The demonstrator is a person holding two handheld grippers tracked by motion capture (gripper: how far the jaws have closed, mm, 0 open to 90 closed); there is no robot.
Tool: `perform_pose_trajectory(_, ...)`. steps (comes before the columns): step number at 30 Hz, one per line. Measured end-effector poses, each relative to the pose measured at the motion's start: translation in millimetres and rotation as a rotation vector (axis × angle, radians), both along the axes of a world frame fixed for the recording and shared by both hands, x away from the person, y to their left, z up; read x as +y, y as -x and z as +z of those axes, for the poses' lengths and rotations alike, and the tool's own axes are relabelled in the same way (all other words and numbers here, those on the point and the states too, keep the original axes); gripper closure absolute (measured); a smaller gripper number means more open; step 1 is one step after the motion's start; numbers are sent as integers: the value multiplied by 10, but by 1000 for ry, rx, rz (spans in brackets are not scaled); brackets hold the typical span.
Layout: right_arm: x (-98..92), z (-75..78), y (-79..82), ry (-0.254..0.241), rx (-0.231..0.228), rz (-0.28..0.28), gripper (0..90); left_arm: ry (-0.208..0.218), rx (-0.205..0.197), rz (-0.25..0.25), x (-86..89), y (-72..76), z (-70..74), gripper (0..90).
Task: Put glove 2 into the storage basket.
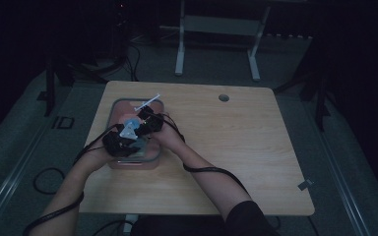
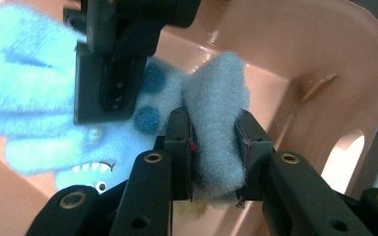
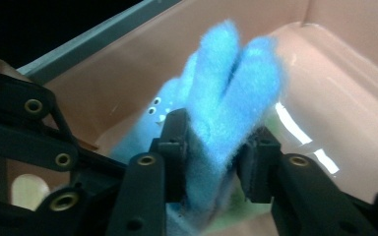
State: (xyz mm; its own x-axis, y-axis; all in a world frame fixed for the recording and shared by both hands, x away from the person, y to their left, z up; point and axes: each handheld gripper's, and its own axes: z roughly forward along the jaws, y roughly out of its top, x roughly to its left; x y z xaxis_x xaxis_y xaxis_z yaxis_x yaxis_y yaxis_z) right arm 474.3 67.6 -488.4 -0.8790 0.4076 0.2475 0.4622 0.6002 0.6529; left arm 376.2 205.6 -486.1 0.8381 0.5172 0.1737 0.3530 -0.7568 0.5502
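Both tongs, left (image 2: 214, 152) and right (image 3: 216, 152), pinch folds of the fluffy blue plush sock (image 2: 34, 98) inside the pink plastic tub (image 2: 325, 54); lower together, then release evenly.

Right gripper (image 3: 215, 157) with two black jaws squeezing a fluffy blue toy (image 3: 226, 98), little white eyes on the toy, pink tub (image 3: 325, 93) behind, another black gripper (image 3: 24, 142) at the left

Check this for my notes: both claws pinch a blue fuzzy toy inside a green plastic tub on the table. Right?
Not quite: the tub is pink, not green, as the left gripper view shows. The rest holds: the left claw and the right claw both pinch the blue fuzzy toy inside it, on the table.
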Motion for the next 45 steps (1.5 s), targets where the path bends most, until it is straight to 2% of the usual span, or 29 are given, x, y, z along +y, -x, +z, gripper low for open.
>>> perform_pose_trajectory(7,-112,86,-43,-31,-16,-26,567,21,3,16,16,19,-23,689)
perform_pose_trajectory(13,-233,179,-40,-66,-27,-26,498,39,-13,26,24,31,19,594)
perform_pose_trajectory(16,-289,208,-18,-73,-36,-21,452,47,-16,39,26,38,37,514)
perform_pose_trajectory(17,-312,213,-11,-86,-40,-16,436,66,-22,44,30,54,56,511)
perform_pose_trajectory(20,-370,213,6,-103,-49,-3,378,85,-35,87,34,73,87,406)
perform_pose_trajectory(21,-391,212,8,-105,-47,-3,367,85,-35,87,34,73,87,377)
perform_pose_trajectory(22,-391,212,8,-105,-47,-3,367,91,-46,97,33,84,101,377)
perform_pose_trajectory(23,-436,217,16,-117,-44,-7,321,113,-62,140,30,106,139,266)
perform_pose_trajectory(24,-461,221,19,-127,-49,6,291,113,-62,140,30,106,139,236)
perform_pose_trajectory(26,-506,235,35,-140,-58,31,250,136,-77,179,25,121,169,151)
perform_pose_trajectory(27,-506,235,35,-140,-58,31,250,138,-77,191,24,124,184,151)
perform_pose_trajectory(28,-549,252,43,-155,-54,50,218,168,-54,198,23,121,200,124)
perform_pose_trajectory(32,-606,274,63,-163,-61,55,203,186,-63,204,-3,125,212,58)
perform_pose_trajectory(35,-650,276,90,-151,-79,58,198,231,-36,203,-41,125,218,31)
perform_pose_trajectory(37,-679,278,105,-166,-70,66,191,236,-26,189,-89,137,205,31)
perform_pose_trajectory(40,-720,274,130,-154,-97,67,189,251,-11,145,-182,167,190,31)
perform_pose_trajectory(45,-792,238,151,-150,-110,74,168,268,-15,118,-277,195,207,31)
